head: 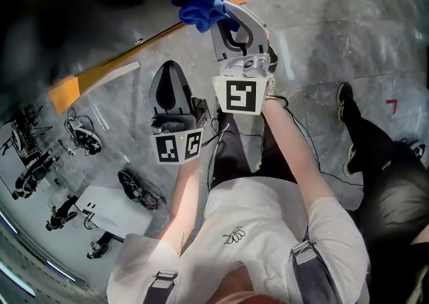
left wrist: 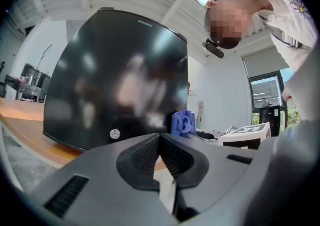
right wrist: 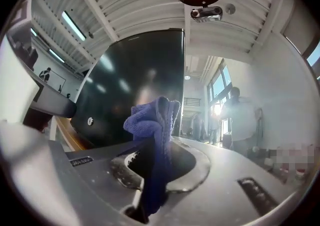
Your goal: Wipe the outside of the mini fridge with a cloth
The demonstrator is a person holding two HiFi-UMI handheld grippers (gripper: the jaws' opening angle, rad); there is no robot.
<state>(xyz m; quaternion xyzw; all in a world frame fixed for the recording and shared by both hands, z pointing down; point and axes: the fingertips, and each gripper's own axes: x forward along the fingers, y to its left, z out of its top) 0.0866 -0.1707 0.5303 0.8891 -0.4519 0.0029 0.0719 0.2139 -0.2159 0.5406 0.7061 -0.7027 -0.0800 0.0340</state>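
Observation:
The black mini fridge (left wrist: 120,80) stands on a wooden table top, its glossy front facing both grippers; in the head view it is a dark blur at the top left (head: 80,7). My right gripper (right wrist: 157,140) is shut on a blue cloth (right wrist: 152,120), which bunches above the jaws close to the fridge's right edge. From above, the cloth (head: 200,9) sits at the tip of the right gripper (head: 224,15). My left gripper (left wrist: 160,137) is shut with nothing in it, held lower and left of the right one (head: 171,71), a short way from the fridge.
The orange table edge (head: 100,71) runs diagonally under the fridge. Several black devices with cables (head: 84,138) and a white board (head: 110,209) lie on the grey floor at left. Another person's dark-clad legs (head: 375,148) stand at right.

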